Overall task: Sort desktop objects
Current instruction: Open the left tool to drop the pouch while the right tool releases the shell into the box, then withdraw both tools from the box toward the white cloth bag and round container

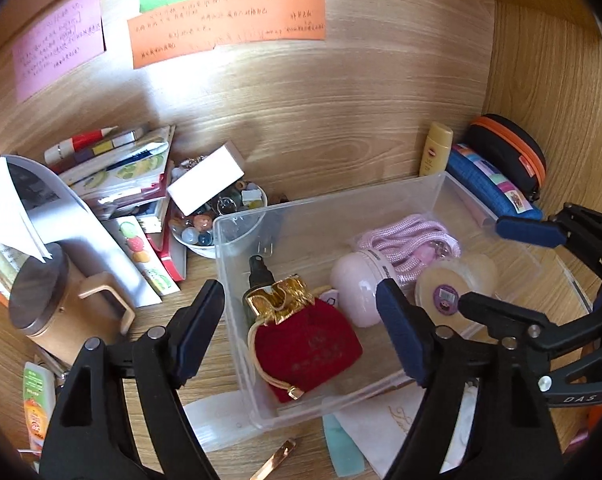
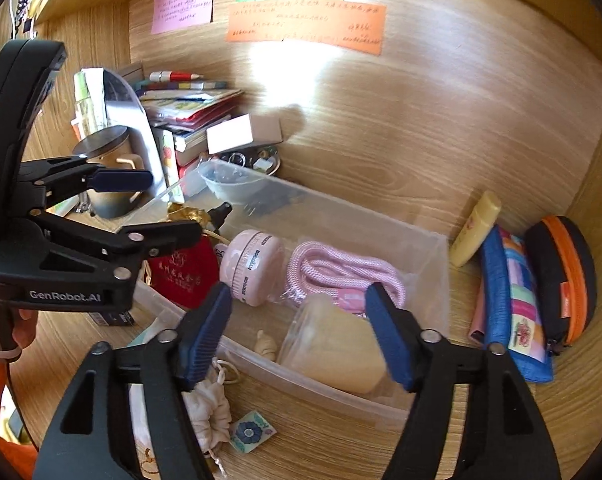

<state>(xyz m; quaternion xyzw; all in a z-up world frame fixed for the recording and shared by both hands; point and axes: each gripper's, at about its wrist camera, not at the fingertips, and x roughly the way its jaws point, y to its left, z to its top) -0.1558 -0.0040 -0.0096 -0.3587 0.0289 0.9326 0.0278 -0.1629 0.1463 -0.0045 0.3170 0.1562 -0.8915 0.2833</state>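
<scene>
1. A clear plastic bin (image 1: 441,196) sits on a wooden desk (image 1: 309,140), set into a wood-panelled nook.
2. The left gripper (image 1: 301,336) hovers over the bin's near-left part with its jaws standing wide apart and nothing between the pads; a red velvet pouch (image 1: 309,352) with a gold collar lies on the bin floor below it.
3. The right gripper (image 2: 301,336) hangs over the bin's near-right part, jaws likewise wide and gripping nothing; a translucent yellowish lidded box (image 2: 337,348) rests in the bin beneath it.
4. Also inside the bin: a dark spray bottle (image 1: 261,276) at the far side of the pouch, a pale pink rounded gadget (image 1: 357,288) in the middle, and a coiled pink cord (image 1: 405,244) farther right.
5. Just beyond the bin's far-left corner stands a white bowl (image 1: 205,248) of coloured beads with a small white box (image 1: 205,180) lying across it.
6. Left of that, a pile of books and papers (image 1: 121,176) leans, and a lidded tan mug (image 1: 61,308) stands nearer.
7. Right of the bin, against the wall, are a yellow tube (image 2: 477,228), a blue patchwork pouch (image 2: 513,300) and a black case with an orange zip (image 2: 565,276).
8. Pink, green and orange handwritten notes (image 1: 229,24) are stuck on the back panel.
9. In front of the bin lie a cream drawstring bag (image 2: 205,408) and a small flower-printed sticker (image 2: 251,432).
</scene>
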